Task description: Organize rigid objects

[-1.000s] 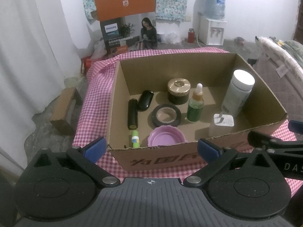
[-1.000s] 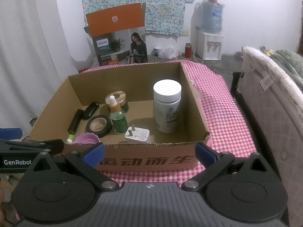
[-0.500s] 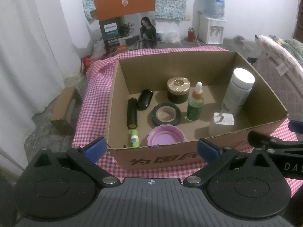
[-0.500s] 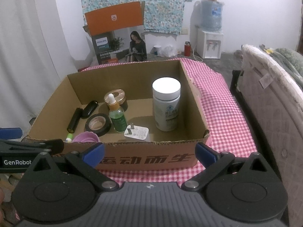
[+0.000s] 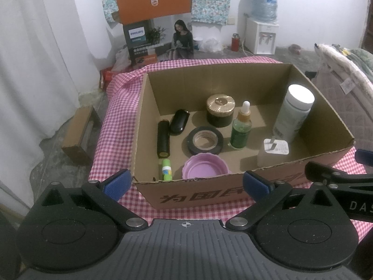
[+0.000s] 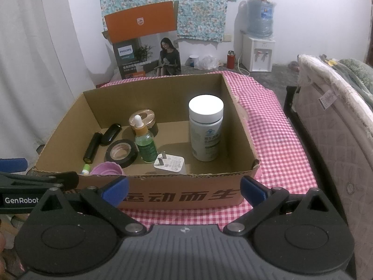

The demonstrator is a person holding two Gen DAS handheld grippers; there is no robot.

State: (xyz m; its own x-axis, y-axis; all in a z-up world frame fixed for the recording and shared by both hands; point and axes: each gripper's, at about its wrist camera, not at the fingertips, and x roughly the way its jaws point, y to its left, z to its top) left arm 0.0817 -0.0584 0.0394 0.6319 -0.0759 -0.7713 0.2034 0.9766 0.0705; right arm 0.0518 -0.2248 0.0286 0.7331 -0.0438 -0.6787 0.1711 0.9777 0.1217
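A: How are the two grippers standing?

B: The left gripper [image 5: 186, 183] is waiting in front of the cardboard box [image 5: 233, 194], its jaws spread wide and holding nothing. The right gripper [image 6: 184, 190] is doing the same at the near wall of the box, jaws wide and empty. In the left view, the right gripper is showing at 3 o'clock; in the right view, the left one is showing at 9 o'clock.

A: And where are the things lying?

B: All are sitting inside the box, which is resting on a red checked cloth [image 6: 275, 144]. From the left view, the white bottle [image 5: 294, 113] is standing upright at 2 o'clock, near the right wall. The white charger [image 5: 275, 150] is lying just beside it, prongs up. The green dropper bottle [image 5: 241, 129] is standing in the middle, with the black tape roll [image 5: 205, 140] just at its left. The gold-lid jar [image 5: 220, 110] is sitting behind them at 12 o'clock. The purple lid [image 5: 205, 169] is lying against the near wall. At 9 o'clock, the black tube [image 5: 163, 138] and the black case [image 5: 179, 122] are lying side by side, and the small green stick [image 5: 166, 172] is lying near the front corner.
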